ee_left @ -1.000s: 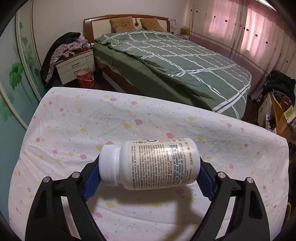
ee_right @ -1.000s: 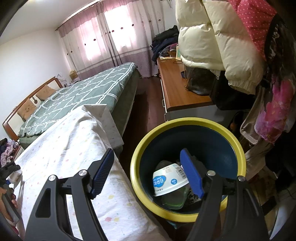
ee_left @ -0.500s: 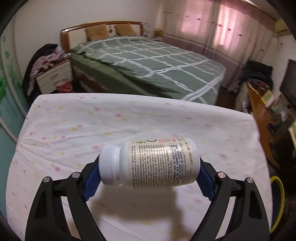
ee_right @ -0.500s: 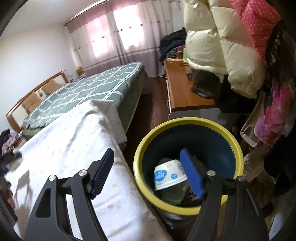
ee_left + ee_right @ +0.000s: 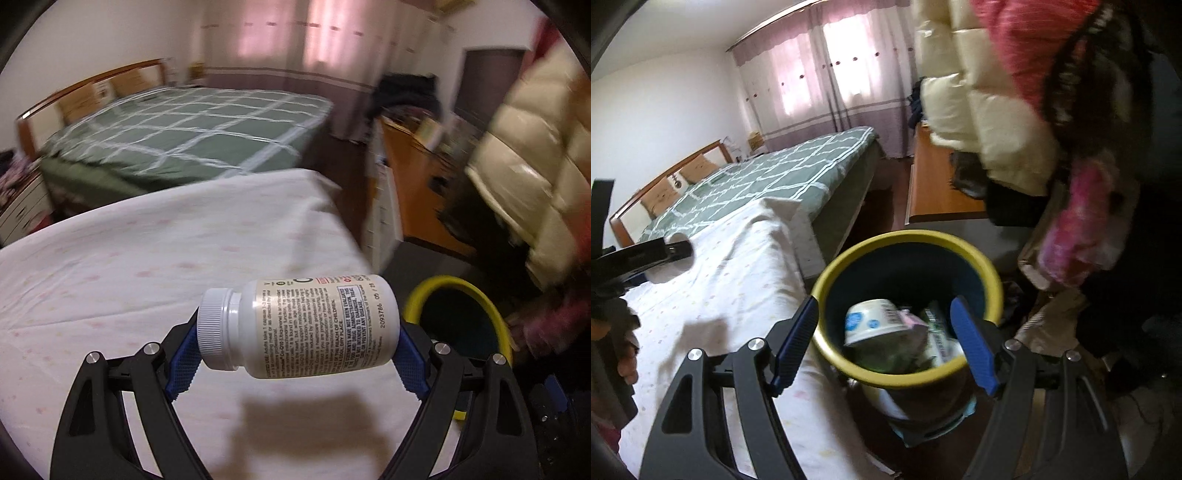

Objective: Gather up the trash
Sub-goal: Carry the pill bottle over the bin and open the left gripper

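A white pill bottle (image 5: 314, 328) with a ribbed white cap lies sideways between the blue pads of my left gripper (image 5: 299, 330), which is shut on it, above the table (image 5: 147, 258) with its flowered white cloth. The yellow-rimmed bin (image 5: 456, 282) stands past the table's right end. In the right wrist view my right gripper (image 5: 882, 306) hangs open over that bin (image 5: 905, 236), nothing between its pads. Inside lie a white cup with a blue label (image 5: 871, 325) and other wrappers. The left gripper (image 5: 646, 254) shows at the far left with the bottle's end (image 5: 677, 247).
A bed with a green checked cover (image 5: 768, 177) lies beyond the table. A wooden desk (image 5: 938, 192) stands behind the bin. A cream puffer jacket (image 5: 990, 122) and pink garments (image 5: 1082, 236) hang close over the bin's right side. A hand (image 5: 628, 354) is at the left edge.
My left gripper has swung right across the table with the bottle, and the bin has come into its view. The right gripper has shifted, so the bin sits further left between its fingers.
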Motion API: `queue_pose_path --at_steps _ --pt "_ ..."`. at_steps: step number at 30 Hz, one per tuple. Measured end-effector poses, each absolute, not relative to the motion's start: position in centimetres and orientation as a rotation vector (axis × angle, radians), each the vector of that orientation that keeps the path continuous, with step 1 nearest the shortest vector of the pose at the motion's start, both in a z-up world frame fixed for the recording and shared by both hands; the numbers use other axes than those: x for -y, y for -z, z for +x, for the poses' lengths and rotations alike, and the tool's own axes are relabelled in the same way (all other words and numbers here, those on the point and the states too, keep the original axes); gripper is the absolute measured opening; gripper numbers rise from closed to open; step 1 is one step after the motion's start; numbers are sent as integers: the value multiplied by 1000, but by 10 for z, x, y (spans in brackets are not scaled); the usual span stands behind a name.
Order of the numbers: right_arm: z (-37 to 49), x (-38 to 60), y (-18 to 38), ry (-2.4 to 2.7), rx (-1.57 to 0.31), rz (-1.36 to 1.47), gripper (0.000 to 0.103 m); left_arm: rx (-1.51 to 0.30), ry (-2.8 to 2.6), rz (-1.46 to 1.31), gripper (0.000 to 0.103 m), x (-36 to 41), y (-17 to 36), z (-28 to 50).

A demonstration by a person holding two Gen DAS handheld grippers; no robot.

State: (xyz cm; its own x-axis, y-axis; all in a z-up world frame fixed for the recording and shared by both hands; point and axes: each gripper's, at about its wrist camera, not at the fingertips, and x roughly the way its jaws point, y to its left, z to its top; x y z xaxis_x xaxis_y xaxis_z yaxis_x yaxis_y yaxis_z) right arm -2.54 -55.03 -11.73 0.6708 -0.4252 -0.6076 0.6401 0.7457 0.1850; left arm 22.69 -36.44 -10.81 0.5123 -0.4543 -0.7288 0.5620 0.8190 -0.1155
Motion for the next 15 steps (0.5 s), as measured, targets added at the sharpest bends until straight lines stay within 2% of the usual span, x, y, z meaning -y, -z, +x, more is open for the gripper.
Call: queue_pose_path --at_steps 11,15 --pt "-89 582 126 693 -560 438 71 -893 851 322 86 512 134 136" --pt "-104 590 127 709 -546 457 71 -926 885 362 86 533 147 124"
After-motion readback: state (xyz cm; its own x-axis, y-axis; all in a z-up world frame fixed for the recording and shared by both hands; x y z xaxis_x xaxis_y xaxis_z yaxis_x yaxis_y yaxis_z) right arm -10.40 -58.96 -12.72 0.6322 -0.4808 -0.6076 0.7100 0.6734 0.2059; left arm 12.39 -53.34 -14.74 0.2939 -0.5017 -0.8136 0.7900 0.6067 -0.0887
